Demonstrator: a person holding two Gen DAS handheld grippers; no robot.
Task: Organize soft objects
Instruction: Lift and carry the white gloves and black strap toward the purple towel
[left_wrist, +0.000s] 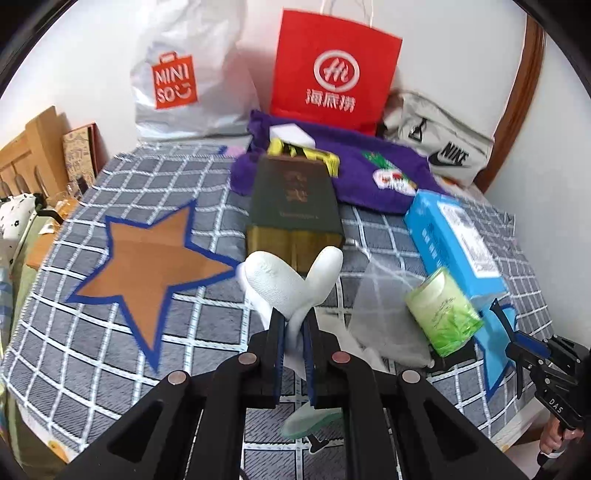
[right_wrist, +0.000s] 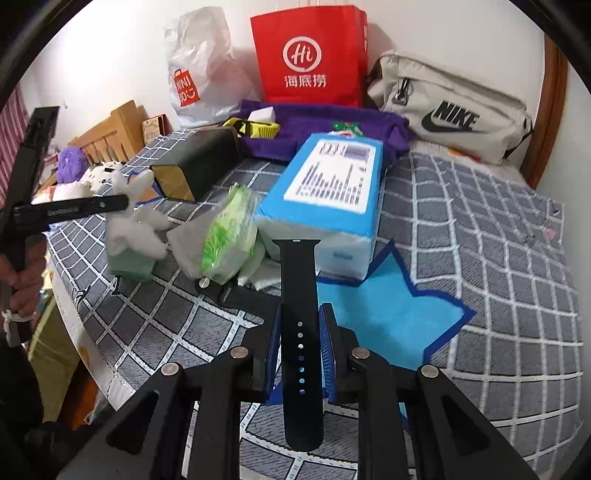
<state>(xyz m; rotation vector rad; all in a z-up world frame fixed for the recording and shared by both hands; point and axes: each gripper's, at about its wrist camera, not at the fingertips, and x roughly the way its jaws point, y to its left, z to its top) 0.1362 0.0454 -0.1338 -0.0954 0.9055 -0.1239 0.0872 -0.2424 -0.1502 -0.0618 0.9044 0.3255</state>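
I see a checked blanket (left_wrist: 155, 325) with a brown star (left_wrist: 147, 266). At the back stand a red bag (left_wrist: 334, 70) and a Miniso bag (left_wrist: 184, 77), with a Nike pouch (right_wrist: 450, 110) beside them. A dark box (left_wrist: 295, 206) and a blue box (right_wrist: 328, 192) lie nearer.

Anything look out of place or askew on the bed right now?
Yes. A green tissue pack leans tilted against the blue box instead of lying flat. The right tool grips a black watch strap, hardly a soft toy. The left tool pinches a white plush bunny by its ears.
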